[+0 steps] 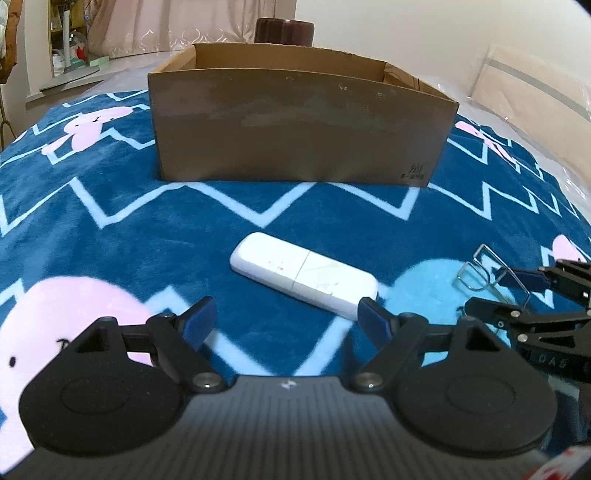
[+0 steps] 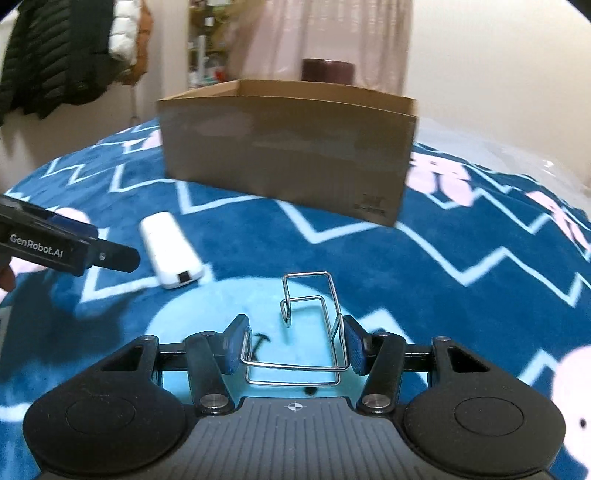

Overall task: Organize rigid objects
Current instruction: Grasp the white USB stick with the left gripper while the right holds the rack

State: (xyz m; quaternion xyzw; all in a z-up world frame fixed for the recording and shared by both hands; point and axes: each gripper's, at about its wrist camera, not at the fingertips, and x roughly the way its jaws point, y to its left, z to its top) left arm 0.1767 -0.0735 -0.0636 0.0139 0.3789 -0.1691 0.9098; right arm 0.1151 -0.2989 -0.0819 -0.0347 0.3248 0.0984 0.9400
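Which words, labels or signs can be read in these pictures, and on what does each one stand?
"GenRobot.AI": white letters on the side of the left gripper, right wrist view.
"DAS": faint letters on the right gripper, cut off.
Dark print on the cardboard box, lower right corner: too small to read.

Each claw (image 2: pixel 295 347) is black with blue pads (image 2: pixel 236 345), silver screws and round knuckles

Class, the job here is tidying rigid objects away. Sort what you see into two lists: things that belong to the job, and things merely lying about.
Belongs to the job:
- white dongle
- bent wire clip, between the right gripper's fingers
- cardboard box
- left gripper, open

Lying about:
- patterned blanket
- dark container behind the box
- hanging jackets
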